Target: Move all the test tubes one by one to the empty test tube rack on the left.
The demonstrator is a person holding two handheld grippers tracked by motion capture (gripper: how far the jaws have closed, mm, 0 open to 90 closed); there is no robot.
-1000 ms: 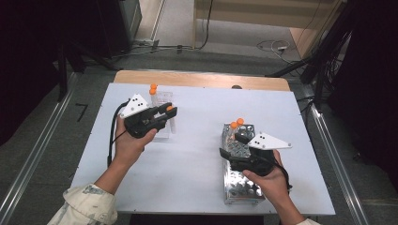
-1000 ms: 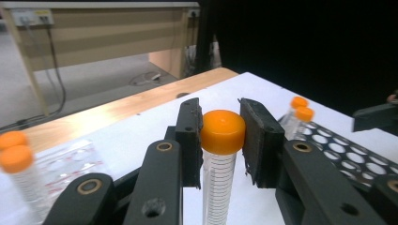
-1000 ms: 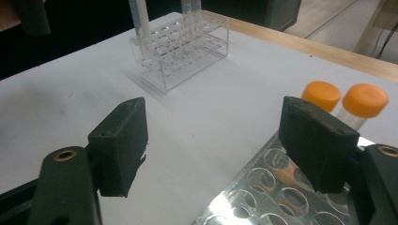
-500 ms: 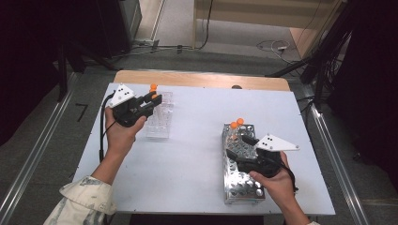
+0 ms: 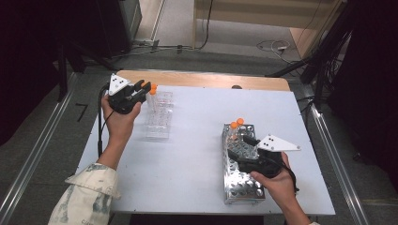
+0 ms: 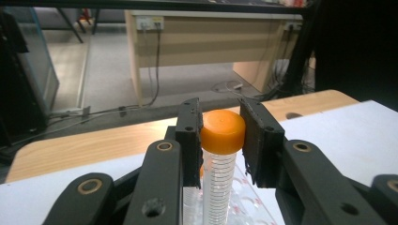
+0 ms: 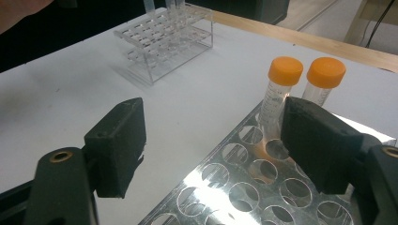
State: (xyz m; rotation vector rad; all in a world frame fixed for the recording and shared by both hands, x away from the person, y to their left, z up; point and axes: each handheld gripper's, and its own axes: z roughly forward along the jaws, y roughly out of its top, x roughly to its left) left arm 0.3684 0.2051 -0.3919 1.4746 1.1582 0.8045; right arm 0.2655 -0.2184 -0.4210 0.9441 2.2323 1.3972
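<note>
High view first: at the left my left gripper (image 5: 143,89) sits near the far left corner of the white tabletop (image 5: 192,154), just beside the clear rack (image 5: 158,115). Its fingers are closed on an orange-capped tube (image 5: 151,96) — in the left gripper view the pads (image 6: 190,136) press the orange cap (image 6: 223,131) from both sides, and the tube (image 6: 218,183) hangs upright below them, over the clear rack (image 6: 248,206). I cannot tell whether its tip is already in a hole.

Moving right, the metal rack (image 5: 239,173) lies on the right half of the tabletop, well apart from the clear one. Two orange-capped tubes (image 5: 236,126) stand upright at its far end. My right gripper (image 5: 244,147) rests over that rack — the right gripper view shows its fingers (image 7: 119,140) spread wide with nothing between them, the two tubes (image 7: 281,89) just beyond the right-hand finger.
</note>
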